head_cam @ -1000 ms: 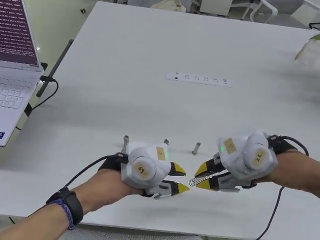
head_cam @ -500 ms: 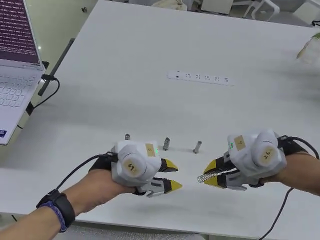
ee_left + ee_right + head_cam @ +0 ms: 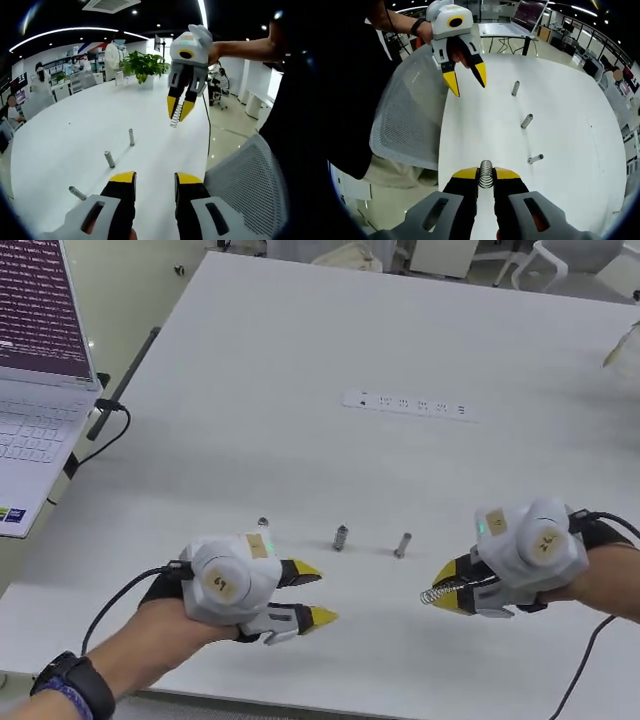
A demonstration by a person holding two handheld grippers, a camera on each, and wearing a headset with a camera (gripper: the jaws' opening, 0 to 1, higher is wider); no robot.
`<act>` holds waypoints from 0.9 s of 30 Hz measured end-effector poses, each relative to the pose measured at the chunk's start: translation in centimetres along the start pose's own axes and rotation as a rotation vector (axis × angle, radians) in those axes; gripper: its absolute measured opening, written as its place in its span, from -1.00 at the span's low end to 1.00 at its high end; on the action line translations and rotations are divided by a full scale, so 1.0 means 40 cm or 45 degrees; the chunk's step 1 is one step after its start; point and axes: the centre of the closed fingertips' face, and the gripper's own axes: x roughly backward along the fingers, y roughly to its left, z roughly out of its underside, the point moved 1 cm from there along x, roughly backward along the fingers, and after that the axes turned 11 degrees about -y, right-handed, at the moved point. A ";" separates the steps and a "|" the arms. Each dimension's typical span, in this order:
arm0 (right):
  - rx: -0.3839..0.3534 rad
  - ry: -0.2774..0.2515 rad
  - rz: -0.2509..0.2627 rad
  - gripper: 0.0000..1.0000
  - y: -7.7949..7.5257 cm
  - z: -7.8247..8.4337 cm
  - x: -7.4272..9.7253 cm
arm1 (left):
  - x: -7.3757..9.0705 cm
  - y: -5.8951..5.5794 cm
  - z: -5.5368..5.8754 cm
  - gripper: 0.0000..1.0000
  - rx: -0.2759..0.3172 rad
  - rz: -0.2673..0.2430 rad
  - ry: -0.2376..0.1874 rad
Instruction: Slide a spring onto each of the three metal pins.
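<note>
1. The table (image 3: 300,390) is white and wide, and everything listed below sits on or over it.
2. The laptop (image 3: 35,370) stands open at the table's left edge, well apart from the work.
3. The left gripper (image 3: 322,595) has its jaws spread with nothing between them. It hangs over the near part of the table, on the near side of the pin row. A second ago its tips almost met those of the other gripper. The two are now well apart.
4. The right gripper (image 3: 443,590) has its jaws clamped on the spring (image 3: 432,595). It hangs near the right end of the pin row. Its grip matches that of a second ago.
5. The power strip (image 3: 405,405) lies flat beyond the pins, well apart from them.
6. Three pins stand in a row. The left pin (image 3: 263,524) and the middle pin (image 3: 341,537) each carry a fitted spring (image 3: 109,159). The right pin (image 3: 403,545) is bare.
7. The spring is pinched at one end. Its free end points toward the left gripper, clear of the table and of every pin.
</note>
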 end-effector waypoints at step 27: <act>0.008 0.071 0.037 -0.83 -0.124 0.006 0.002 | 0.192 0.097 0.069 -0.18 0.081 -0.243 0.009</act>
